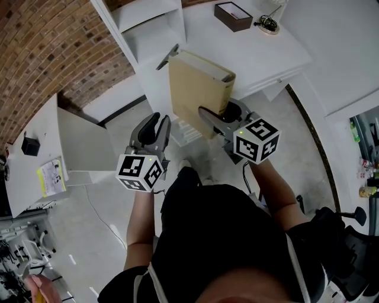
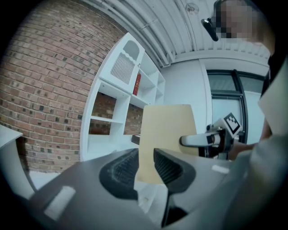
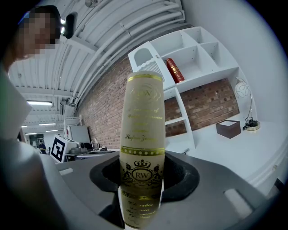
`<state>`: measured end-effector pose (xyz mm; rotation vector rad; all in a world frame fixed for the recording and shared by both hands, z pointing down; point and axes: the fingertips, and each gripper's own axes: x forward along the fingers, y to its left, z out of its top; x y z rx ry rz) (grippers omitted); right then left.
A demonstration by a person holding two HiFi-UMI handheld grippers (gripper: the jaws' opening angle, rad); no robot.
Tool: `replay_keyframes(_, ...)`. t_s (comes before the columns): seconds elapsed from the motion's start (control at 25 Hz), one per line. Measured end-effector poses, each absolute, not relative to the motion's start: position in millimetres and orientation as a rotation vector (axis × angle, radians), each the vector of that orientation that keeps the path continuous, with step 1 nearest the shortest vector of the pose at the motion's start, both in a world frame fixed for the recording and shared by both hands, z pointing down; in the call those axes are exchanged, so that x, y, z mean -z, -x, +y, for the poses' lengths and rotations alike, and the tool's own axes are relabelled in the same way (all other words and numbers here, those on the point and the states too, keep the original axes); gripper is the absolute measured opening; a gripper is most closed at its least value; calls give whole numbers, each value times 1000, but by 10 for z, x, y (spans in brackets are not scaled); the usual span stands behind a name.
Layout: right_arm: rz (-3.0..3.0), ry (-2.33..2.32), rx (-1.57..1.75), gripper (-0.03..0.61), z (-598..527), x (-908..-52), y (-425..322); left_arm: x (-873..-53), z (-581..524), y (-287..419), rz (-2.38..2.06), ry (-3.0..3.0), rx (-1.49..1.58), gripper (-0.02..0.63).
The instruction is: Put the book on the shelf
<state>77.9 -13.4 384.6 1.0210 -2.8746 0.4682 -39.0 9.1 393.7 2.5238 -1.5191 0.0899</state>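
A tan hardback book (image 1: 198, 89) with gold lettering on its spine (image 3: 141, 134) is held upright in the air by my right gripper (image 1: 220, 121), whose jaws are shut on it across the spine (image 3: 141, 175). My left gripper (image 1: 155, 131) is beside the book's left edge and apart from it. It is open, with nothing between its pads (image 2: 146, 168); the book's cover (image 2: 166, 130) shows beyond them. The white shelf unit (image 1: 148, 29) stands ahead against the brick wall. A red book (image 3: 174, 70) is in one upper compartment.
A white counter (image 1: 254, 53) to the right of the shelf carries a brown box (image 1: 233, 16) and a small lamp (image 1: 267, 23). At the left a white table (image 1: 29, 171) holds a black object (image 1: 31, 145) and a yellow sheet (image 1: 50, 177).
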Motion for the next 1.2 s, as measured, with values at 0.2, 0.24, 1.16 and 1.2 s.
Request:
replay_keyframes(0.2,-2866,-1027,-492,213,-330,-3845,-665,-3964,-157,482,-1483,-2527,-94,97)
replay_keyframes(0.24,-2864,-1031,-490,213,-374,-3834,-653,-3961,-212,492,-1478,-2528,-88,97)
replay_keyframes(1.16,-2818,-1129,-460,213,-1427,-3709,10,-3922,-1245,1194,-1389,-2572,-63,97)
replay_keyframes(1.2,-2820,-1129,-470,213,-1452,-3708,57,-3924,-1269,1236,-1385,-2572,-63,97)
